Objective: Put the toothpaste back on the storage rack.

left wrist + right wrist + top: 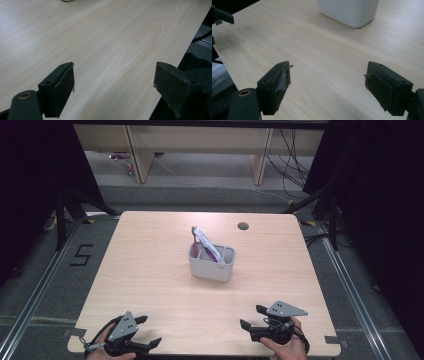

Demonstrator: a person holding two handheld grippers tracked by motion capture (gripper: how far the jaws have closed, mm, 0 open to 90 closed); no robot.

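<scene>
The high view looks forward and down from above the near edge onto the whole table (150, 270), from well off. The left gripper view sits low and close over the wood, looking along its jaws toward the table's right near edge. The right gripper view, equally low, faces the white caddy (348, 11). All three views share the tabletop; the caddy (211, 262) also appears in the high view.

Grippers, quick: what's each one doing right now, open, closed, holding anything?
Left gripper: open, holding nothing, at the near edge of the table.
Right gripper: open, holding nothing, pointing toward the white holder.
</scene>
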